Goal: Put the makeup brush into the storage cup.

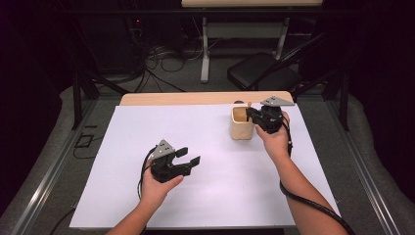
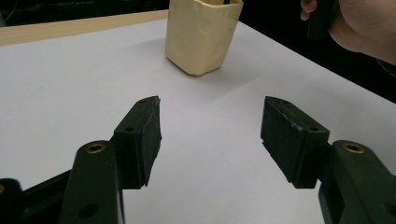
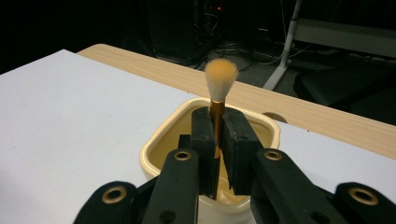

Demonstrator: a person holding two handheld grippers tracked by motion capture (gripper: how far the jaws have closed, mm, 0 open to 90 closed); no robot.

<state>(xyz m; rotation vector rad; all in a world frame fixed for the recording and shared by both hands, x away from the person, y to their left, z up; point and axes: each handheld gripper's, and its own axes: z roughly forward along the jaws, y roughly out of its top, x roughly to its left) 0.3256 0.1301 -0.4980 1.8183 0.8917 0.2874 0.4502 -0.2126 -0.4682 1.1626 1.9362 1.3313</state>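
I lower the brush slowly and straight, so it lands inside the cup and does not tip it. The cream, squarish, smooth cup (image 3: 159, 144) stands on the white table sheet (image 1: 205, 147), near the far edge. My right gripper (image 3: 216, 135) is pinched shut on the small brush (image 3: 219, 88), with its gold stem and fluffy, pale orange tip pointing up over the cup. Its bottom end may be inside already. My left gripper (image 2: 210, 135) is wide open and holds nothing.

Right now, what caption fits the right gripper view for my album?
The right gripper pinches a fluffy brush upright over a cream cup.
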